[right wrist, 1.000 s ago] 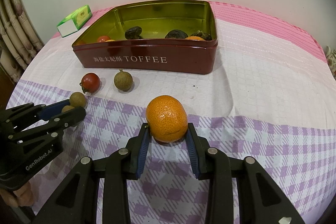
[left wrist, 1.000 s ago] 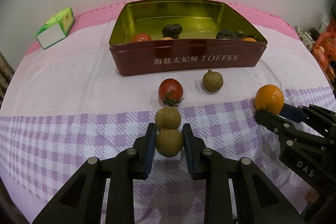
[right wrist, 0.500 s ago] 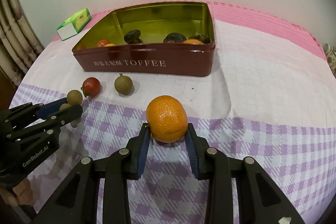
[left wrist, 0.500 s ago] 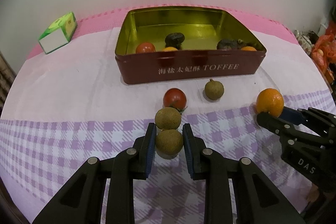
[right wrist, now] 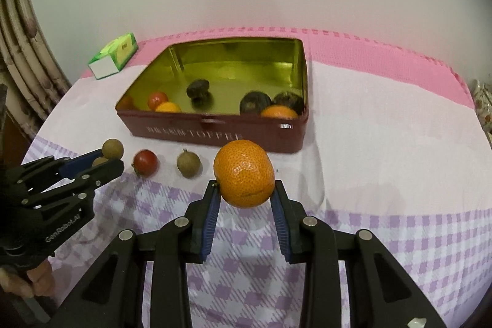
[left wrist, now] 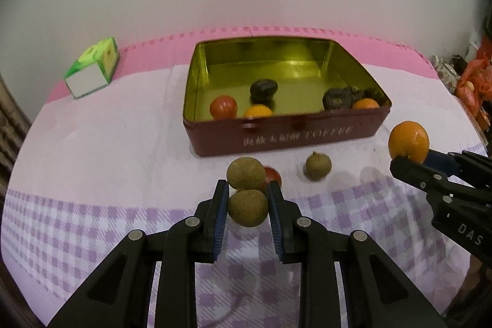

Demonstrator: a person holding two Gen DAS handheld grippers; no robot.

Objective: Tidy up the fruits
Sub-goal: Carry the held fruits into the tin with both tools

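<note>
1. Fruits are split between two places: some already lie in the toffee tin (left wrist: pixel 286 140), namely a tomato, two small oranges and dark dried pieces, while a cherry tomato (right wrist: pixel 145 162) and a single longan (right wrist: pixel 188 164) sit on the checked tablecloth (right wrist: pixel 384 235) in front of it.
2. The left gripper (left wrist: pixel 247 206) is clamped on a pair of longans (left wrist: pixel 247 206) that appear joined; the lower one sits between the blue pads and the upper one stands just above them.
3. The right gripper (right wrist: pixel 246 192) is clamped on a mandarin orange (right wrist: pixel 244 172).
4. A second ago both fruits rested on the cloth; now both have risen clear of it, and the tin's interior shows more fully from above.
5. That suggests both grasps held through the lift, so the carry to the tin comes next.
6. The risk, as I judge it: the upper longan is unsupported and could snap off on the way.
7. A green carton (left wrist: pixel 92 68) stands apart, left of the tin.
</note>
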